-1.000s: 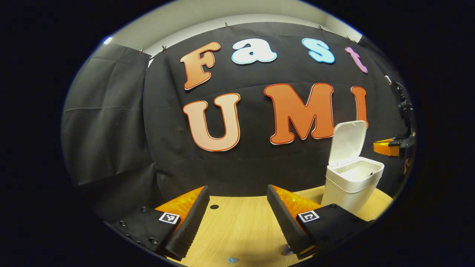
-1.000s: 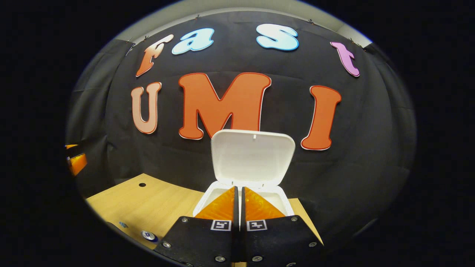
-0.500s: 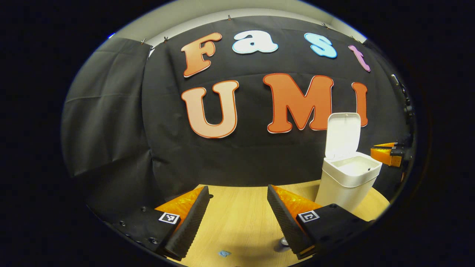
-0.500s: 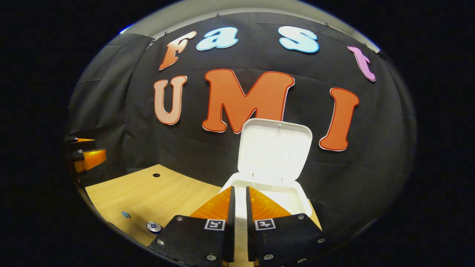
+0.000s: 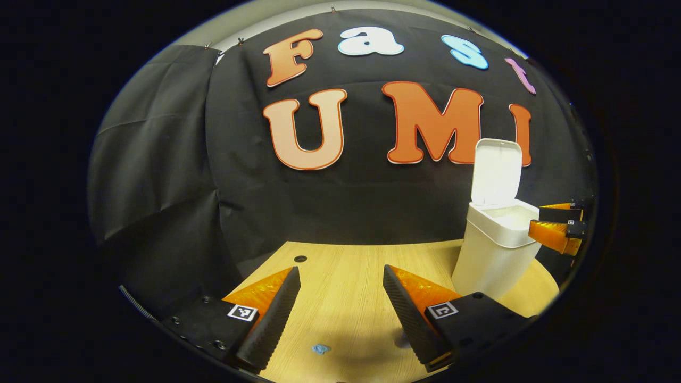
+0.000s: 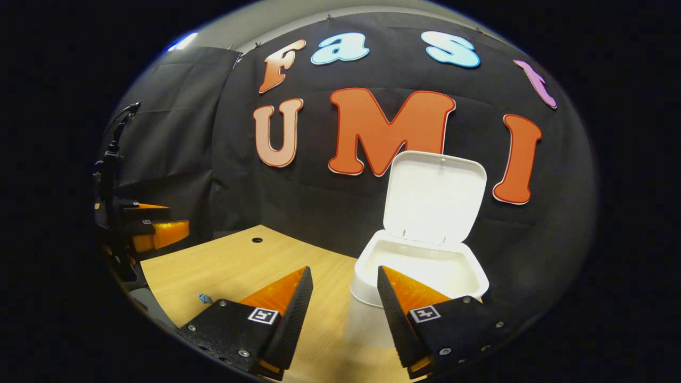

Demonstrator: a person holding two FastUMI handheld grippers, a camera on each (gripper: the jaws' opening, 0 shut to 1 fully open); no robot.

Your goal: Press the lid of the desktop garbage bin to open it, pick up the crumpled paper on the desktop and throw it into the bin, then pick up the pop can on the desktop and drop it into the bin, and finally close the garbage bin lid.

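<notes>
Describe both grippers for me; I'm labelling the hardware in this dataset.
The left gripper and right gripper look alike. Each has two wedge-shaped jaws with ribbed inner faces, and every jaw sits on a blocky base carrying a square black-and-white marker and small round screws.

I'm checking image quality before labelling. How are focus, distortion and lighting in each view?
Left gripper view: strong fisheye bending, the table edge curves; bin sharp, its raised lid bright; soft shadow on the wood between the left gripper fingers. Right gripper view: same bending; lid evenly lit, no harsh glare; right gripper sharp.
</notes>
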